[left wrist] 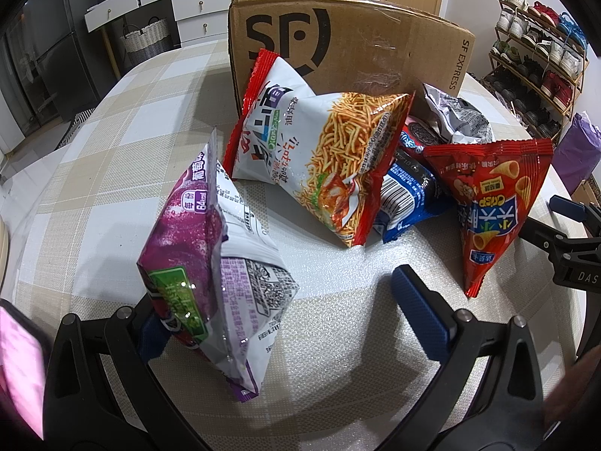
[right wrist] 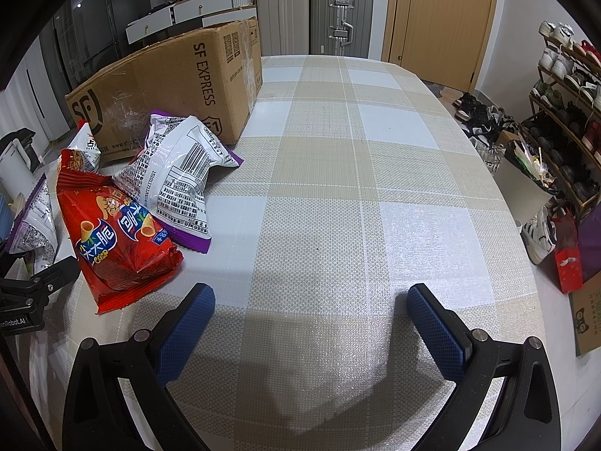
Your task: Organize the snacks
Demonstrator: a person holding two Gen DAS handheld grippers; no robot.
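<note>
L wrist view: left gripper (left wrist: 293, 312) is sitting at 6 o'clock w/ jaws wide apart. A purple-and-white snack bag (left wrist: 218, 263) is leaning against the L finger pad, tilted up on its edge; the R pad (left wrist: 420, 315) isn't touching it, so nothing's clamped. Can't tell if the bag is resting on the table or propped on the finger only.

Toward 12 o'clock a cardboard box (left wrist: 360, 37) marked SF Express is standing on the plaid tablecloth (left wrist: 112, 120). Just in front of it, centre frame, a white-and-red noodle snack bag (left wrist: 319, 158) is lying tilted, its top edge touching the box. At about 2 o'clock a blue cookie pack (left wrist: 409, 188) is peeking out, partly under the noodle bag, w/ a crumpled silver bag (left wrist: 458, 116) behind it near the box. At 3 o'clock a red Crisp bag (left wrist: 496, 203) is standing on its corner, overlapping the blue pack.

R wrist view: right gripper (right wrist: 311, 319) is hovering at 6 o'clock over bare tablecloth, jaws spread apart, holding nothing. The snacks are sitting at 9–10 o'clock: the red Crisp bag lying flat, closest to the L finger but not touching, and a white bag w/ purple edge (right wrist: 184, 173) just behind it, touching it, beside the box at 10–11 o'clock.

Two suitcases (right wrist: 311, 18) are standing at 12 o'clock, a shoe rack (right wrist: 563, 112) at 3.
</note>
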